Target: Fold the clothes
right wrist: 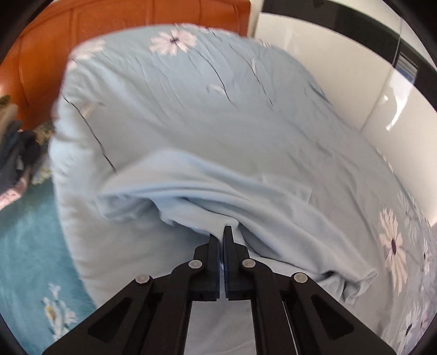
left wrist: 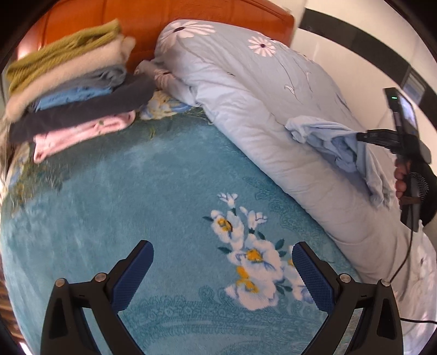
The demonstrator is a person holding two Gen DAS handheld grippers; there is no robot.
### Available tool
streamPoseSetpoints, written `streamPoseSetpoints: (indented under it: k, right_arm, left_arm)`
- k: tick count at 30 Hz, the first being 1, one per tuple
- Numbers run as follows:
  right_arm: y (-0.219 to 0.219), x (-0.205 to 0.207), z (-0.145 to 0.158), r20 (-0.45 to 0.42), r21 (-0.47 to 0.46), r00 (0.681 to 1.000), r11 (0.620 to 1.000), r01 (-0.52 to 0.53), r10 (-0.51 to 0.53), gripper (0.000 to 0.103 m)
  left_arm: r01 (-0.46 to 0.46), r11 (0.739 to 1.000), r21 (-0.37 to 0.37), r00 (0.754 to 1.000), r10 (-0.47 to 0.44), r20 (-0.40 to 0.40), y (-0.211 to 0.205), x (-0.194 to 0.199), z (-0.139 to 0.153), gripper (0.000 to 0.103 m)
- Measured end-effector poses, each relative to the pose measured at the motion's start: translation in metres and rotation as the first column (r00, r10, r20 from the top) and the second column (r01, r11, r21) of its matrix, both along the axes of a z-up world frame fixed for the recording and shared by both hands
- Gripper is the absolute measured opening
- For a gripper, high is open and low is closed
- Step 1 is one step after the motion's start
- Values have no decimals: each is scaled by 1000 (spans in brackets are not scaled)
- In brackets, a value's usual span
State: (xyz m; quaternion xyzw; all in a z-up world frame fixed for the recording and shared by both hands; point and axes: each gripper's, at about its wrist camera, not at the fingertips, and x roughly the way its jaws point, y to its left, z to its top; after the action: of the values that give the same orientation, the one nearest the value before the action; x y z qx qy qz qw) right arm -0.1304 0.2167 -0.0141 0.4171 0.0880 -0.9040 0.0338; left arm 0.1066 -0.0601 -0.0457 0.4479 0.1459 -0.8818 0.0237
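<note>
Far left, up against the orange headboard (left wrist: 164, 16): a stack of folded clothes (left wrist: 73, 90), green knit on top, then cream, grey-blue, blue, dark and pink layers, resting on the teal floral blanket (left wrist: 123, 191). Counts as the finished share of the job, judging by the tidy pile.

Next across, low in the left wrist view: the left gripper (left wrist: 222, 270), jaws spread wide, nothing between the blue pads, only bare blanket beneath. Looks free to help with spreading or folding.

Further right: the pale blue quilt (left wrist: 245, 95) with daisy print, bunched along the side of the bed. On top of it, the light blue garment (left wrist: 327, 142), crumpled, unfolded, well apart from the stack.

At the right end: the right gripper (right wrist: 221, 232), jaws pressed together on a pinch of that garment's cloth, folds fanning out from the tips in the right wrist view. Behind it, a hand (left wrist: 401, 183) on the handle.

Judged overall: several pieces folded, at least this one left. Not yet laid flat, not yet folded, not yet on the pile. Probably needs carrying over to the open blanket, smoothing out, folding, then stacking. Cannot tell whether more unfolded clothes wait beyond the edges of both views
</note>
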Motion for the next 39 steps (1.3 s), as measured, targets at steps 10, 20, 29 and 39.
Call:
streamPoseSetpoints:
  k: [10,20,29,39]
  right_arm:
    - [-71,80,135,-229,-143,936,942,-303,267,1]
    - [-164,173,224,-410,-358,769,689,-630,490,1]
    - [-141,219,267,-504,-606,727,408,-683,467,1]
    - [-56,140,21,159,-565,966,821,-78,202,2]
  left_arm:
    - [-90,992,84,995,93,-29,-35,41,10,103]
    - [-243,964,112,956,258,-140,-109,109,46,103]
    - [-358,925,125,912,375,-167,-166,164,58,103]
    - [-264,958,112,962,271,-45,-139,148,16,103]
